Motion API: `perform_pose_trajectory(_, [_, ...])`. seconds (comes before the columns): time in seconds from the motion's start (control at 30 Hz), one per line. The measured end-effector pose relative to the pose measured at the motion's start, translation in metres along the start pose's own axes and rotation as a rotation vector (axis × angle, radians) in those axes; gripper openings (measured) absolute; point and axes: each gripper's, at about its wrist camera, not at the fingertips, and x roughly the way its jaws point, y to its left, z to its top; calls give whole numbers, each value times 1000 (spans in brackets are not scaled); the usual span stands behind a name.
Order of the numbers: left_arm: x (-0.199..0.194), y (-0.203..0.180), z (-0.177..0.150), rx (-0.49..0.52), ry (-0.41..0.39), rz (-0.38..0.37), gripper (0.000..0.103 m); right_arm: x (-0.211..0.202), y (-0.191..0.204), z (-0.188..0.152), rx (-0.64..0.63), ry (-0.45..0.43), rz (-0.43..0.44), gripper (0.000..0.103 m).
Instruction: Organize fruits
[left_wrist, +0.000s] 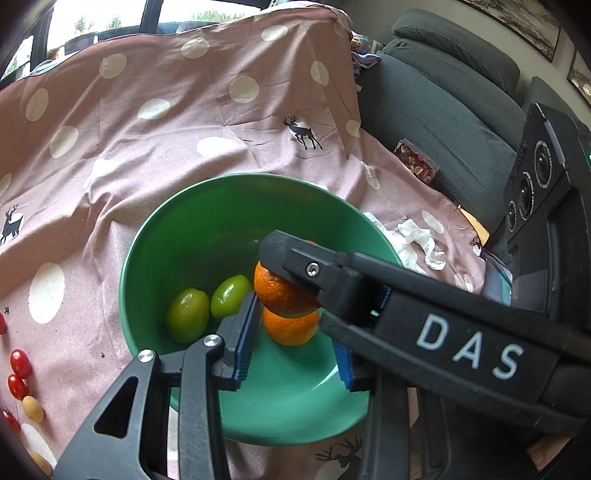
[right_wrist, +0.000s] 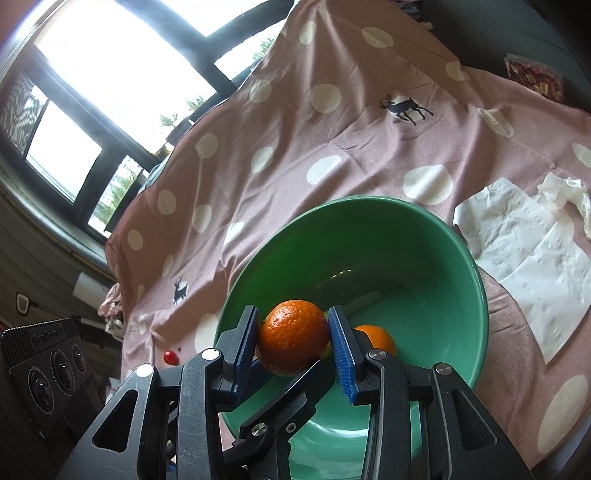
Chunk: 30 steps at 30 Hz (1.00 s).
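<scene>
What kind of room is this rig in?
Probably a home living room: a grey upholstered sofa beside the work surface, framed pictures on the wall, large windows, and a polka-dot deer-print cloth under the green bowl.

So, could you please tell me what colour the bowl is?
The bowl is green, seen best in the right wrist view.
</scene>
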Motion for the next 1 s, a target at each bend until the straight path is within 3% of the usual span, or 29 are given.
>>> perform_pose_trajectory(0.53, [16,1,2,-29,59,-55,37,4,-8,2,31,11,-67,41])
perform_pose_trajectory(0.8, [9,5,0,-50,52,-24,37,2,-4,2,12,-1,-104,41])
perform_pose_trajectory(1.0, [-25,12,-3,-65,-15,-13,51,-8,-2,4,4,-54,-130,41])
